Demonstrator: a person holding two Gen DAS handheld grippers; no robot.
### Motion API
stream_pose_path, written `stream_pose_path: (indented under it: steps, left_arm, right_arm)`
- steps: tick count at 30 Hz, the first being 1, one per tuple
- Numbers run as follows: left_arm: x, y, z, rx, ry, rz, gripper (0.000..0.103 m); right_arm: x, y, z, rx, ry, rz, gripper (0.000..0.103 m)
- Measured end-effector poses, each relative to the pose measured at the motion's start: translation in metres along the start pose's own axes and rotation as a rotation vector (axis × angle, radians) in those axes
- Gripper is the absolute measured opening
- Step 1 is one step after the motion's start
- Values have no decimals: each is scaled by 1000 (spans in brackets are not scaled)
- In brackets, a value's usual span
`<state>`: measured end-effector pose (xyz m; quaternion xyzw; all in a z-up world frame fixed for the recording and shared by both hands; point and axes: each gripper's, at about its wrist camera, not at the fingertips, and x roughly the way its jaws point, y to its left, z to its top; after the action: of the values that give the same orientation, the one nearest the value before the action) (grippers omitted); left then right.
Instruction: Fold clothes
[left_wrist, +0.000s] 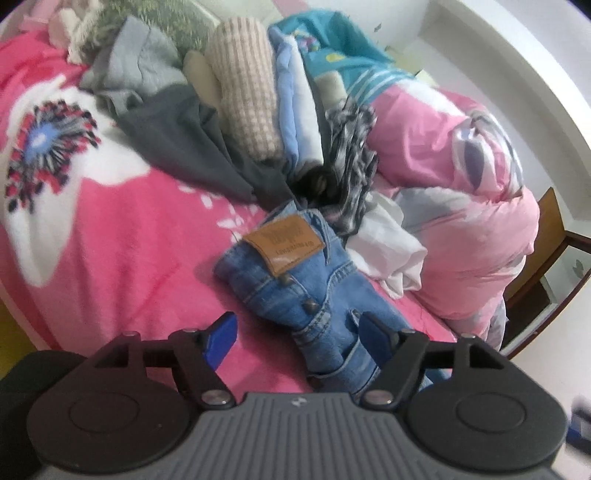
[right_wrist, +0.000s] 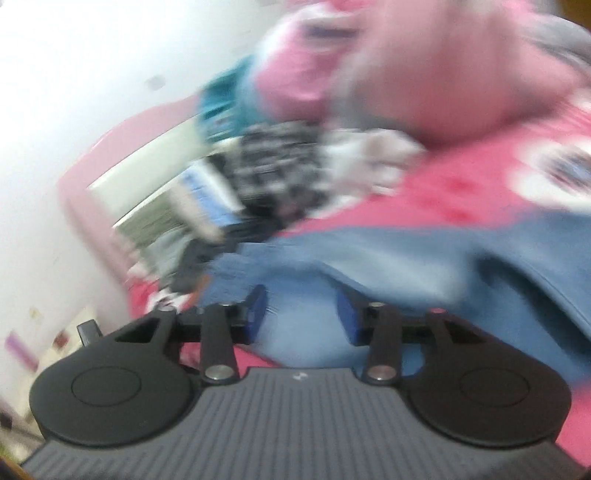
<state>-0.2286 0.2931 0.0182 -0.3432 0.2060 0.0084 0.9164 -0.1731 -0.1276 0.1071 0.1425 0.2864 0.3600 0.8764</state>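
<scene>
On the pink bed (left_wrist: 122, 236) lie small blue jeans (left_wrist: 295, 280) with a brown tag (left_wrist: 284, 243), its words too blurry. Left gripper (left_wrist: 297, 332) jaws apart over them; right gripper (right_wrist: 301, 314) jaws apart around blue cloth.

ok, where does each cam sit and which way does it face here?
Left wrist: on the left tongs, looking along open blue fingers over the jeans toward the clothes pile on the pink bedspread.
Right wrist: on the right tongs, blurred, fingers apart around blue denim, facing the same pile.
Shared: jeans, pile, bedspread. No hand or sleeve shows.
</scene>
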Motion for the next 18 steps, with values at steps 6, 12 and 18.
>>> stream_pose_path:
  steps: [6, 12, 18]
  left_arm:
    - [-9, -3, 6, 68, -68, -7, 88]
    - [13, -3, 22, 87, -97, 7, 92]
    - [50, 1, 34, 51, -44, 45, 90]
  right_arm:
    - [136, 27, 43, -144, 227, 93, 60]
    - [245, 24, 54, -192, 481, 77, 62]
    - [262, 22, 43, -228, 546, 22, 35]
